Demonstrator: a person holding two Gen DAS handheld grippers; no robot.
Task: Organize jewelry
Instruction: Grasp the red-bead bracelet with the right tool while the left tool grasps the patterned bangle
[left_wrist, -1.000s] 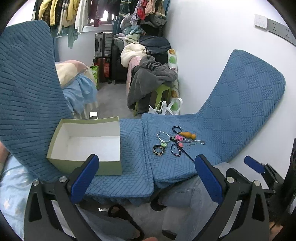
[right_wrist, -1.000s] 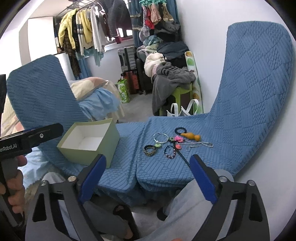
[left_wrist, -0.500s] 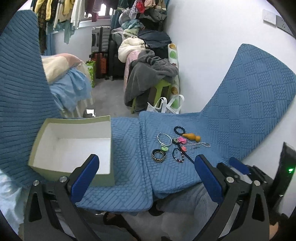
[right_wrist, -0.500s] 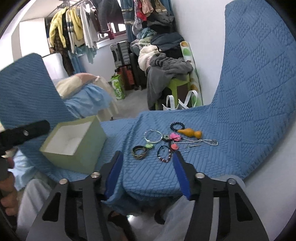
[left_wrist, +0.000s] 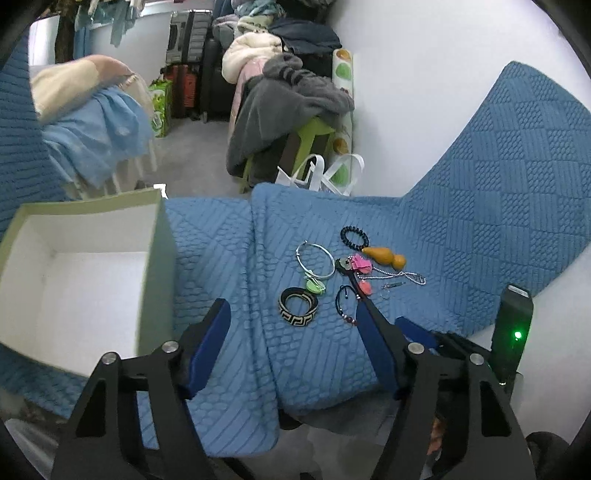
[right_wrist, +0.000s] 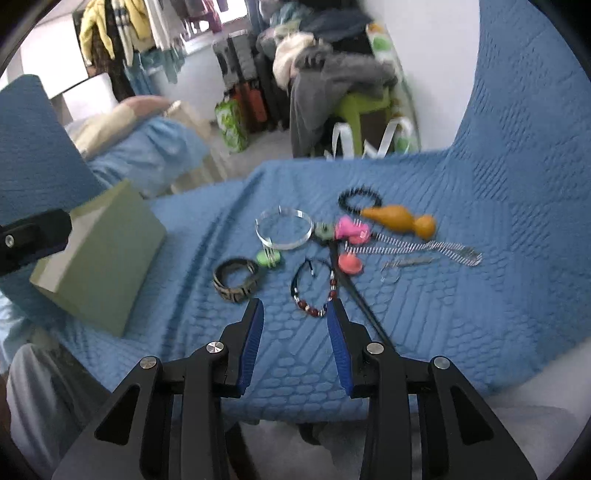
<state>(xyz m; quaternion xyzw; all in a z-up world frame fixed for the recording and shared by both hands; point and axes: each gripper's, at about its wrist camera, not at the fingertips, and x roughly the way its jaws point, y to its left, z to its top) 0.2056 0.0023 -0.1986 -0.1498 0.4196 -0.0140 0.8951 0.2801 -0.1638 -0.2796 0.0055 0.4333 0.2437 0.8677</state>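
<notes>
**A:** so where's the jewelry at? The beaded bracelet (right_wrist: 313, 291) lies on the blue quilted cushion (right_wrist: 461, 314), near its front edge, in a loose cluster with a black-and-gold bangle (right_wrist: 236, 280), a silver hoop (right_wrist: 283, 229), an orange gourd charm (right_wrist: 400, 218) and a chain (right_wrist: 424, 248).

**B:** and the box (left_wrist: 88, 273)? Open, at the cushion's left edge.

**A:** fingers? The right gripper (right_wrist: 295, 308) has just been closing, narrow gap, nothing held, just short of the bracelet. The left gripper (left_wrist: 293, 314) was closing too, wider, empty.
</notes>
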